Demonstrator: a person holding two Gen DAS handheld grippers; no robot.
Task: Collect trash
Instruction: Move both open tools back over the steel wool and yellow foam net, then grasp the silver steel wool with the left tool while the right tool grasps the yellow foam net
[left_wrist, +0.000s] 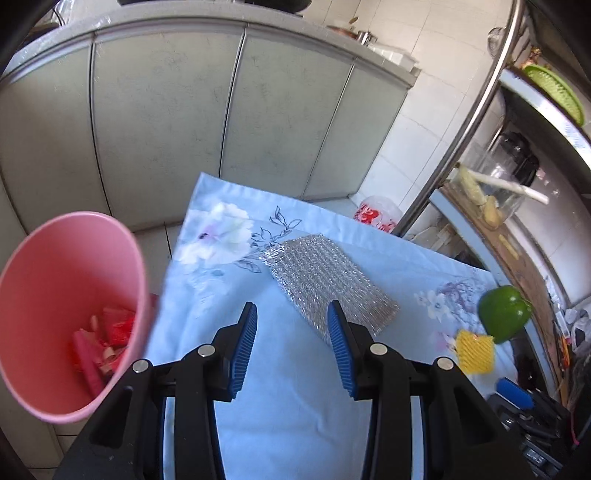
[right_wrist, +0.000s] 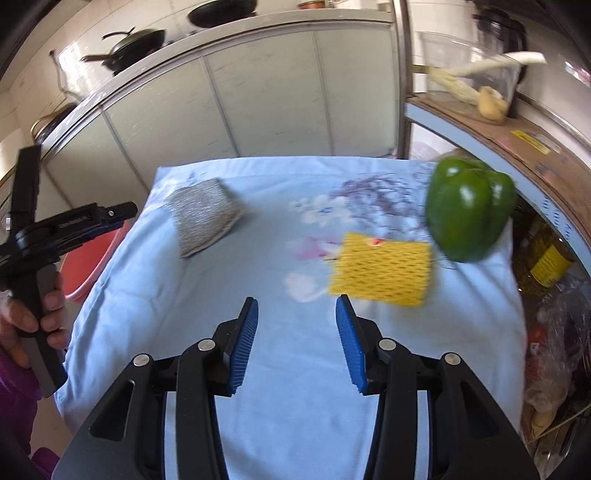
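Observation:
A pink bin with red and pale scraps inside stands left of the table; only its rim shows in the right wrist view. On the pale blue flowered cloth lie a silver mesh pad, a yellow foam net and a green pepper. My left gripper is open and empty, just short of the silver pad. My right gripper is open and empty, left of and just short of the yellow net. The silver pad lies far left, the pepper right.
Grey cabinet doors run behind the table, with pans on the counter. A metal shelf rack with a glass jar and bottles stands right. A hand holds the left gripper's handle at the left edge.

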